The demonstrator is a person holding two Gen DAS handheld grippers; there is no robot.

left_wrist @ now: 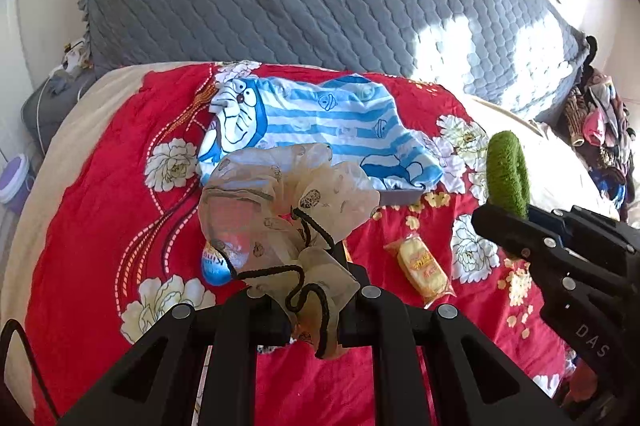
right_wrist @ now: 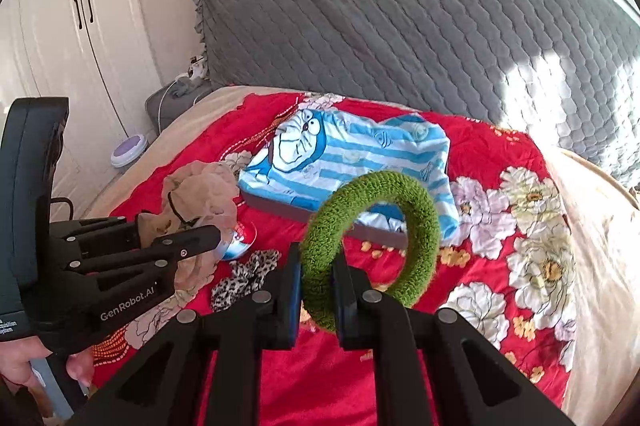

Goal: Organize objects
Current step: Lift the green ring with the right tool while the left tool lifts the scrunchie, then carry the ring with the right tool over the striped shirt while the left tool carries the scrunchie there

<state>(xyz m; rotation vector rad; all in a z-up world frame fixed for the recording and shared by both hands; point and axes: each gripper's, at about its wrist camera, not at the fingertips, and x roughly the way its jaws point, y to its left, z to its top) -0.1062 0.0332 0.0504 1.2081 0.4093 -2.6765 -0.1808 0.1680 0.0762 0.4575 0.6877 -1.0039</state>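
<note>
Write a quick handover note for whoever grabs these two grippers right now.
Left gripper: shut on the sheer scrunchie, held above the red quilt.
Right gripper: shut on the green scrunchie, also lifted.
On the quilt: leopard scrunchie, snack pack, a blue-and-white item partly hidden behind the sheer scrunchie, and the striped cloth over a flat grey box.
Done: two scrunchies picked up.
Left: place both, then gather the rest; no destination visible.

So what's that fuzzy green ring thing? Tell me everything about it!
The green ring looks like a soft, fuzzy hair scrunchie, plain green and loop-shaped. It stands upright, pinched at its lower edge between the fingers of the right gripper, held up above the red flowered blanket. Nothing else touches it.
</note>
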